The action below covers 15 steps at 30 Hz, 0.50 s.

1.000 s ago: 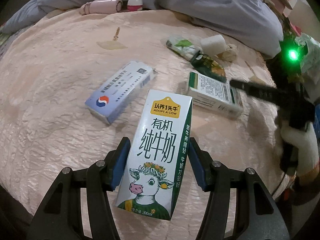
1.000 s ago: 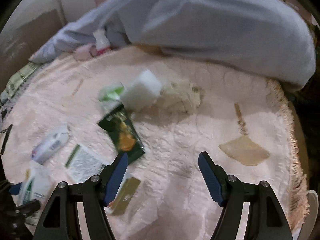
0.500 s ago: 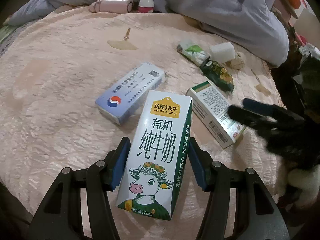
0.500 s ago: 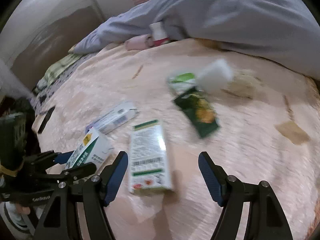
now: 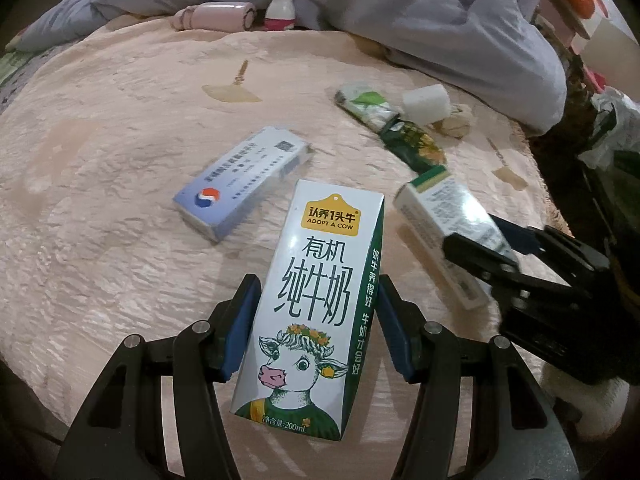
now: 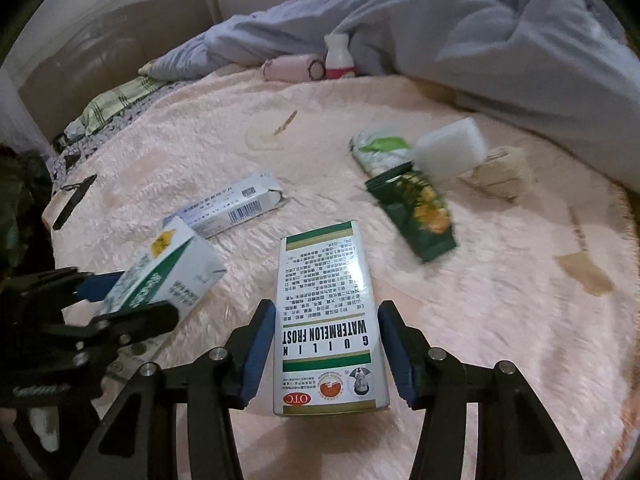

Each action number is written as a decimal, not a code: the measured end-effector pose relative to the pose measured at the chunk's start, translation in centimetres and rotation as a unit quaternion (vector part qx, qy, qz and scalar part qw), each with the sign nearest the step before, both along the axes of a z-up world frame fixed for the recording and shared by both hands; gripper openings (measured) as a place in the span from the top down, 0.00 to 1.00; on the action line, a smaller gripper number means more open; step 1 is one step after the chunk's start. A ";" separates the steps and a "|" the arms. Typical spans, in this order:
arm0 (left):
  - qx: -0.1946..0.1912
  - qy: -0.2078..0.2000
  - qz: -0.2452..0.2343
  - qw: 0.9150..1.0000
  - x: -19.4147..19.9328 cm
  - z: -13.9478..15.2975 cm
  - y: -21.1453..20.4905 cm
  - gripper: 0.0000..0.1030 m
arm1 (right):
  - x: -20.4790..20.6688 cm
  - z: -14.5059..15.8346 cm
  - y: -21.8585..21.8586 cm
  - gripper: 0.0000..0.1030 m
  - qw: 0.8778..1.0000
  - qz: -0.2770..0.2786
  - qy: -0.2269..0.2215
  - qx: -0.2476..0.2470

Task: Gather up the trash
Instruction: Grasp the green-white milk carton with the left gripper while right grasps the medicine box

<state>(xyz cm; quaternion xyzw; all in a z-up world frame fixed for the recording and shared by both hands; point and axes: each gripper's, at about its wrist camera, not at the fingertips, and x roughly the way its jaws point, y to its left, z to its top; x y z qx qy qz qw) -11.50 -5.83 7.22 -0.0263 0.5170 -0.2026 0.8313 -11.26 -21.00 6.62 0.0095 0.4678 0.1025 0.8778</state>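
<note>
My left gripper (image 5: pixel 314 328) is shut on a white and green milk carton (image 5: pixel 312 300) with a cow picture, held above the pink bedspread. The carton also shows in the right wrist view (image 6: pixel 168 272). My right gripper (image 6: pixel 326 352) is open, its blue pads on either side of a white and green medicine box (image 6: pixel 328 312) that lies flat on the bed; the pads stand slightly apart from the box. The box also shows in the left wrist view (image 5: pixel 444 220). A blue and white box (image 5: pixel 244 184), a dark green wrapper (image 6: pixel 416 212) and a light green packet (image 6: pixel 380 148) lie further on.
A white foam block (image 6: pixel 448 152) and crumpled tissue (image 6: pixel 500 172) lie near the wrappers. A grey duvet (image 6: pixel 460 40) covers the far side. A pink roll (image 5: pixel 216 16) and small bottle (image 5: pixel 280 8) sit at its edge. A plastic bag (image 5: pixel 612 128) hangs beyond the bed's right side.
My right gripper swung left and came down around the medicine box. My left gripper kept hold of the milk carton and shifted slightly.
</note>
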 end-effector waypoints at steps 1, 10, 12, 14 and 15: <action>-0.001 -0.001 -0.002 1.000 -0.1 0.1 -0.2 0.45 | -0.6 0.5 -0.4 0.50 1.000 -0.005 -0.006 -0.001; -0.012 -0.007 -0.040 0.999 -1.8 1.1 -4.0 0.45 | -5.5 3.4 -3.6 0.50 0.998 -0.047 -0.039 -0.011; -0.014 -0.007 -0.049 0.999 -2.2 1.2 -5.0 0.45 | -6.5 3.7 -4.3 0.50 0.997 -0.057 -0.041 -0.010; -0.016 -0.009 -0.057 0.998 -2.7 1.5 -5.9 0.45 | -7.3 3.8 -4.8 0.50 0.997 -0.065 -0.042 -0.010; -0.017 -0.010 -0.061 0.998 -2.9 1.6 -6.4 0.45 | -7.7 3.9 -5.1 0.50 0.997 -0.069 -0.043 -0.010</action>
